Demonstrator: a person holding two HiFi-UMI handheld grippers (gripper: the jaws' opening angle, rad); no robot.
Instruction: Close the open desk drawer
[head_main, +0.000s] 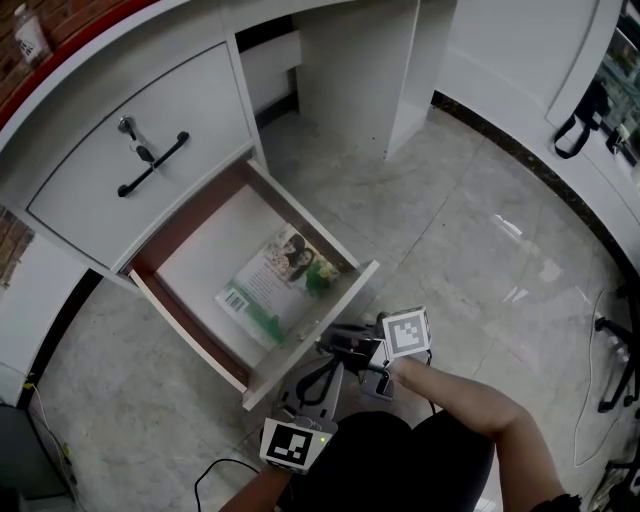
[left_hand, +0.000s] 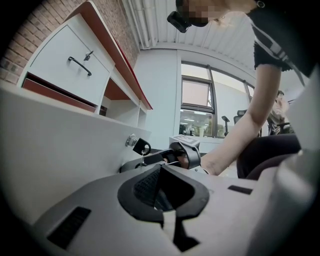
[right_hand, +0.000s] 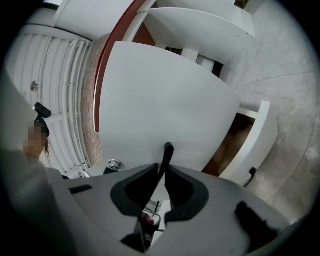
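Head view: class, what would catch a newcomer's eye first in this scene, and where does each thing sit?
The open drawer juts from the white desk at the picture's centre, with a book with a partly green cover lying flat inside it. At its front panel, the right gripper has its jaws closed on the thin black handle. Up and left in the picture, the upper drawer is shut.

No text can be read anywhere. The magazine (head_main: 275, 285) in the open drawer (head_main: 310, 322) carries cover print and a white barcode patch (head_main: 233, 300), all too small to read. The left cube (head_main: 297, 444) and right cube (head_main: 407, 333) show only black-and-white square patterns.
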